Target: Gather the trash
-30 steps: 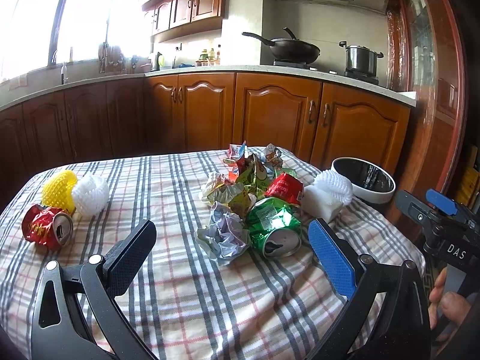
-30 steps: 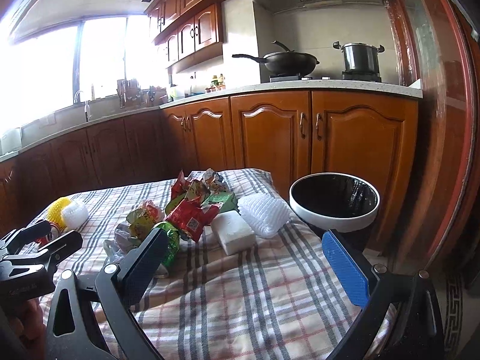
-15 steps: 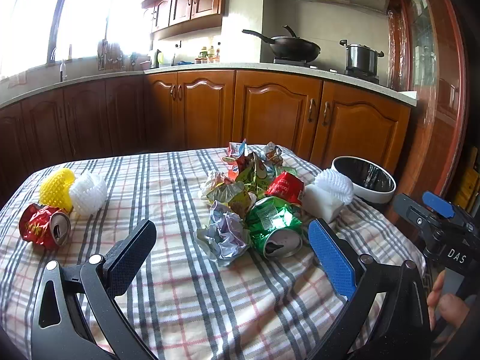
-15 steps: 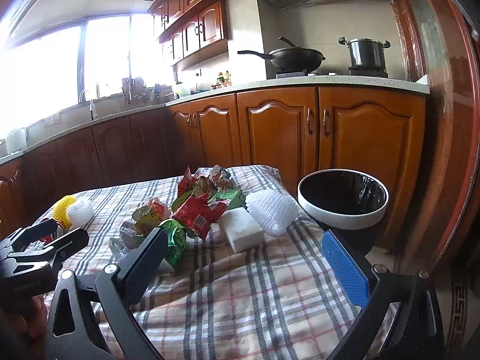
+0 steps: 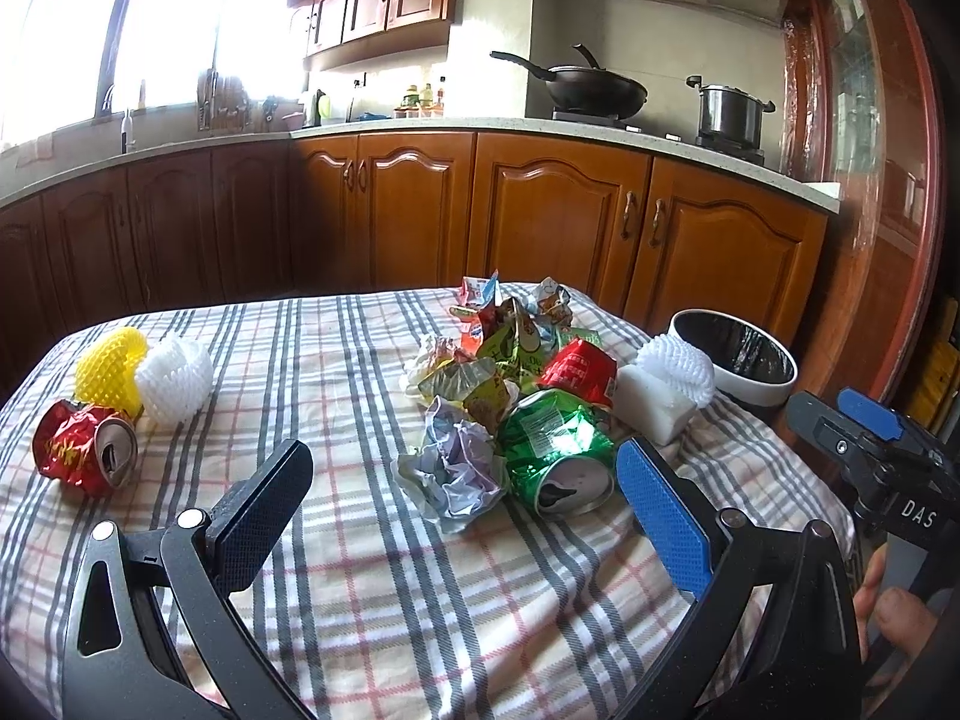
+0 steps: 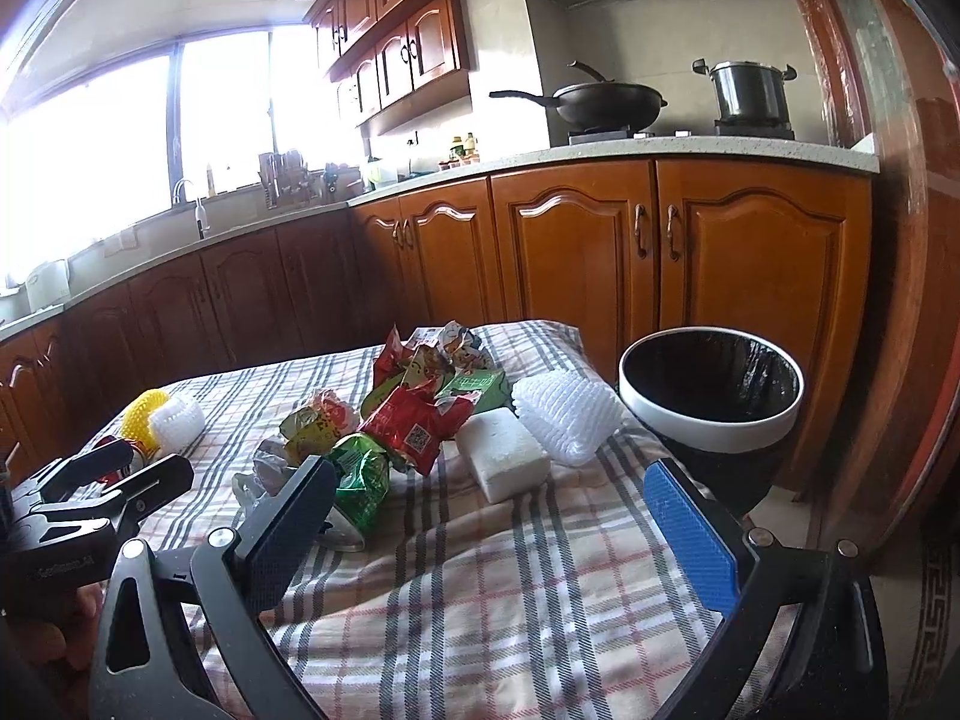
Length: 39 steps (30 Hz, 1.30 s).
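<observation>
Table: plaid-clothed table [image 5: 372, 588], trash heaped toward its far right corner.
Bin: round white-rimmed black-lined bin [image 6: 711, 420] beside the right edge.
Grippers: left gripper [image 5: 462, 504] and right gripper [image 6: 504, 510] both spread apart, holding nothing.
Can: crushed green can [image 5: 555, 450] (heap's near side).
Stray: crushed red can [image 5: 84, 450], left edge.

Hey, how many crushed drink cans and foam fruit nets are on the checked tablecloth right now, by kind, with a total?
Crushed cans: 2, the red crushed can and the green crushed can.
Foam fruit nets: 3, the yellow foam net, the white foam net beside it and the white foam net near the bin.
Total: 5.
</observation>
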Each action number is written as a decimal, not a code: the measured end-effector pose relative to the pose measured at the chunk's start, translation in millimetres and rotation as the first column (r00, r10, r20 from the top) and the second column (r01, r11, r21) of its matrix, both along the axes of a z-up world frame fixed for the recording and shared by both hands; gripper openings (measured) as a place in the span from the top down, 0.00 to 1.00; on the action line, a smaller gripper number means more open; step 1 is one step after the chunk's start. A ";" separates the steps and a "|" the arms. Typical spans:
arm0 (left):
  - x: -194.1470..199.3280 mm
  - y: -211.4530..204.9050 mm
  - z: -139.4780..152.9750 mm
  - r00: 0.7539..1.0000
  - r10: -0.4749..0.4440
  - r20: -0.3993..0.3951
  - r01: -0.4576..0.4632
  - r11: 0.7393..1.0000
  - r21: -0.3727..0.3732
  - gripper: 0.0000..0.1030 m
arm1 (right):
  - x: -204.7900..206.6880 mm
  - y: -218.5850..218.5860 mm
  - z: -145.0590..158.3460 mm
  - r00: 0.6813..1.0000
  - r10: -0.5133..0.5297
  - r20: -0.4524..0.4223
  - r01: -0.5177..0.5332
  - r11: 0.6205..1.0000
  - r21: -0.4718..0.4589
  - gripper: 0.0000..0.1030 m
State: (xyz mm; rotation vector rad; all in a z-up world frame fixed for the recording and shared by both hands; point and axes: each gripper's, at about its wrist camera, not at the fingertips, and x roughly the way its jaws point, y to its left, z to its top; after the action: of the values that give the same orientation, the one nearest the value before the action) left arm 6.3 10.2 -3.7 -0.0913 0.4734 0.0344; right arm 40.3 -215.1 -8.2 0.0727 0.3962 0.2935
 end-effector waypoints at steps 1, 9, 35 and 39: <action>0.9 0.4 -0.7 1.000 0.000 -0.003 0.000 1.000 0.000 0.00 | 1.6 -0.2 -0.7 1.000 0.004 -0.007 -0.004 1.000 0.002 0.00; 12.1 6.6 -8.8 0.999 0.009 -0.043 -0.010 1.000 -0.010 0.02 | 22.2 3.1 -9.3 0.996 0.061 -0.072 -0.061 0.998 0.002 0.08; 88.6 20.4 -57.8 0.953 -0.041 -0.301 0.019 0.997 -0.076 0.52 | 136.2 22.5 -60.2 0.935 0.147 -0.323 -0.179 0.981 -0.074 0.43; 85.1 19.2 -56.1 0.956 -0.068 -0.287 0.045 0.995 -0.088 0.77 | 140.3 19.2 -64.0 0.925 0.160 -0.345 -0.189 0.981 -0.051 0.52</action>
State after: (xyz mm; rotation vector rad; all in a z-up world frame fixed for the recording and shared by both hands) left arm 91.4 29.4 -59.9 -0.1529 0.7709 -0.0283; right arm 180.6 -195.9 -72.2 0.0053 0.7612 0.4426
